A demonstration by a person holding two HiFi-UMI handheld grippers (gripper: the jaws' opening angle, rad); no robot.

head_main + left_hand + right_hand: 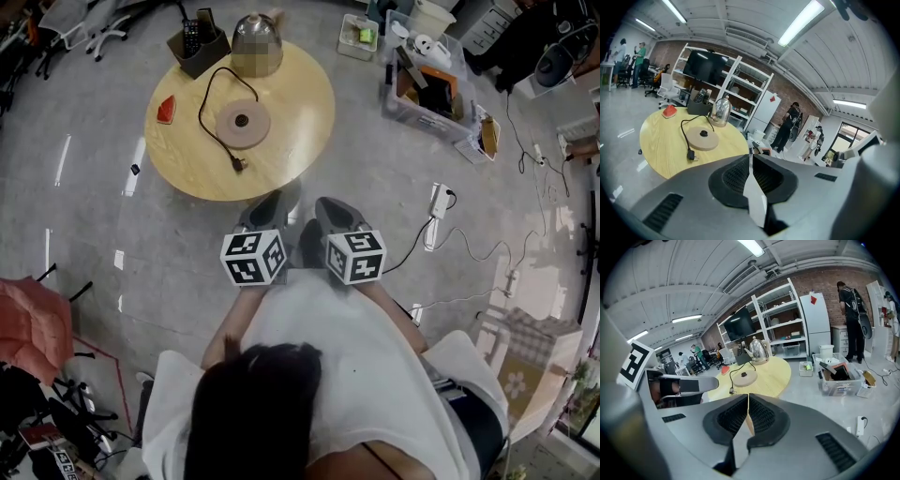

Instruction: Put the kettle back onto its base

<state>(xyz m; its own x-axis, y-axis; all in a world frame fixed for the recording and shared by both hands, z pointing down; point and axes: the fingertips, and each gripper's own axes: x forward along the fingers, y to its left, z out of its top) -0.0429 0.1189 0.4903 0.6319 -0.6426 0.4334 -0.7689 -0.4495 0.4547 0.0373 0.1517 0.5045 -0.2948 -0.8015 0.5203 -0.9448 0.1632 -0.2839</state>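
Note:
A shiny steel kettle (pixel 256 44) stands at the far edge of the round wooden table (pixel 300 131). Its flat round base (pixel 243 123) lies nearer the middle, apart from the kettle, with a black cord and plug (pixel 239 165) trailing toward me. Both grippers hover over the floor just short of the table's near edge. My left gripper (pixel 272 202) and right gripper (pixel 324 206) are side by side, both shut and empty. The left gripper view shows the kettle (pixel 721 111) and base (pixel 703 138) beyond the shut left gripper (pixel 751 157). The right gripper view shows the kettle (pixel 759 350) and base (pixel 745 376) past the right gripper (pixel 748 397).
A black box of remotes (pixel 198 42) and a red object (pixel 166 110) sit on the table's left part. Plastic bins (pixel 427 84) stand on the floor to the right, with a power strip (pixel 437 202) and cables. A person (pixel 790 124) stands by shelves behind.

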